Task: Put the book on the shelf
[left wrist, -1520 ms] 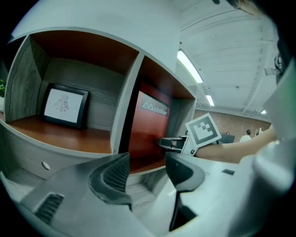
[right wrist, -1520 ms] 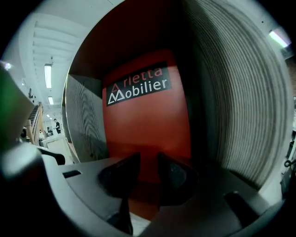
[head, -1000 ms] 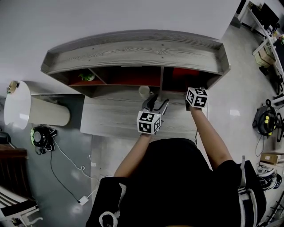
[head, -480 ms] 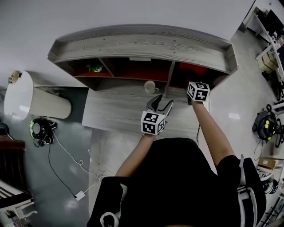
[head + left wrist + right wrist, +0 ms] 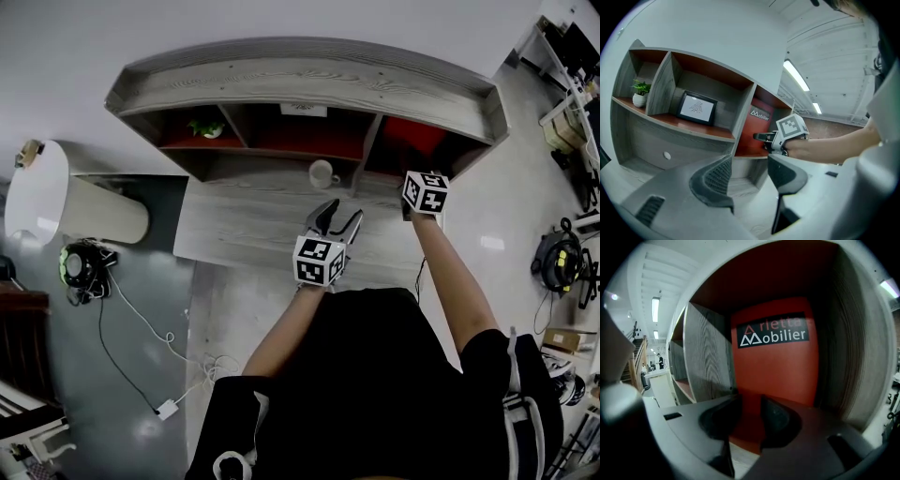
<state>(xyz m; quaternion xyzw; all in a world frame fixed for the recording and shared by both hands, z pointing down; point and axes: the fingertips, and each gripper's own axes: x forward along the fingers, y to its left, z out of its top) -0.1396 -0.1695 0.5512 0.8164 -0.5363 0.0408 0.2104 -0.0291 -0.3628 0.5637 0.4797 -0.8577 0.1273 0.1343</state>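
Compared with a second ago, the head view takes in more of the shelf (image 5: 300, 80) interior. The left gripper (image 5: 336, 217) now stands farther out from the shelf front and from the cup (image 5: 322, 173) standing before it. The right gripper (image 5: 750, 408) has kept its station at the mouth of the shelf's right-hand compartment. Neither jaw gap looks altered.

Tool state: the left gripper's jaws stand wide with nothing between them. The right gripper's jaws stand narrow. Through the slim gap we see only red cover, face-on and beyond the pads, so we judge that nothing is clamped.

Task item: the red book (image 5: 776, 376) stands upright inside the shelf's right-hand compartment, printed cover facing outward.

Meaning: we judge placement essentially complete. The left gripper's retreat suggests withdrawal. What remains is to back the right gripper out of the shelf without tipping the book.
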